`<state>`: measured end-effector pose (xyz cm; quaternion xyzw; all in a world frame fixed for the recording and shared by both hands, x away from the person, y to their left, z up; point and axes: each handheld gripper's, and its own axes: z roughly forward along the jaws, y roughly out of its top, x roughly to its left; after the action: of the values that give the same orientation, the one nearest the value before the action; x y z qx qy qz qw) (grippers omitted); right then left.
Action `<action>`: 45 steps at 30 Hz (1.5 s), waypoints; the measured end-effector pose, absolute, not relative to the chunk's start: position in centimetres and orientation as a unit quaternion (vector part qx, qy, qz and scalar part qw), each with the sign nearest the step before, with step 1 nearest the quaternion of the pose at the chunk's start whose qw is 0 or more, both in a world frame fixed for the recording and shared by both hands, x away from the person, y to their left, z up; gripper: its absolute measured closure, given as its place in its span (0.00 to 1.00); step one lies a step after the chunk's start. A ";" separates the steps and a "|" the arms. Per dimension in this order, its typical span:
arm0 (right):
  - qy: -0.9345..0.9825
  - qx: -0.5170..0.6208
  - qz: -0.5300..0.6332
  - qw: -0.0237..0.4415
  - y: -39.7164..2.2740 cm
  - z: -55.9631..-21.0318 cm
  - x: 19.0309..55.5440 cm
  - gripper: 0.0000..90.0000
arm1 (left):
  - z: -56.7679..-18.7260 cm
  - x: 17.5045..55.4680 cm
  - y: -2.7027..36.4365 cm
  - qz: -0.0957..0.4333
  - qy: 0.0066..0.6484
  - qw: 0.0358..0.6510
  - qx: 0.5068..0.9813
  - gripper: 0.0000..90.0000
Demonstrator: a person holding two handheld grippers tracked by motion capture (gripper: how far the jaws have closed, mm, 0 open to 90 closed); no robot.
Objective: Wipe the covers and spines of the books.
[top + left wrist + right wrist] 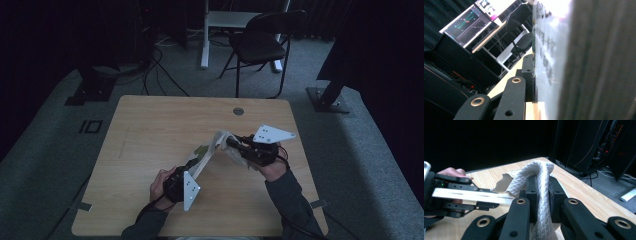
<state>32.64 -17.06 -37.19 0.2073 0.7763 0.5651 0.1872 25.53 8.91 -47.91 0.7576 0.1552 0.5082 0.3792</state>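
Seen over the right half of a pale wood-grain tabletop (150,130) with rounded corners: a flat, stiff white card (204,157) held aslant between 2 handheld grippers, nearer the near edge than the far one. Left gripper (192,164) clamped shut on the card's lower end, black jaws pinching its thin edge; in the left gripper view, the card (546,55) looming close as a glossy white sheet with blurred dark print, illegible. Right gripper (231,141) closed on a white cloth (541,185) of waffle-weave texture, folded into a soft hump over the jaws and hanging down between them. In the high view, cloth (223,139) pressed against the card's upper end, exact contact hard to judge in the dim light. Greenish patch on the card's middle, too dark to identify. Grey 3-cornered plates riding atop both grippers. Small round grommet (238,111) set near the tabletop's far edge. Dark folding chair (260,42) standing on grey carpet beyond. Both forearms cut off at the bottom of the high view.
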 end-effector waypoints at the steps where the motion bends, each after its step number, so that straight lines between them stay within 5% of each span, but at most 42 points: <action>1: 0.776 0.205 0.566 0.189 -17.1 -37.1 32.6 0.91 | -47.9 25.5 8.9 0.510 0.154 0.377 0.758 0.87; 45: 0.834 0.188 0.495 0.154 -13.3 -38.9 33.7 0.91 | -49.4 23.8 6.2 0.638 0.031 0.247 0.728 0.87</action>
<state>33.69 -13.34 -38.92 0.1878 0.8340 0.4954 0.1540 23.78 6.21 -49.36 0.7283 0.0314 0.6384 0.2470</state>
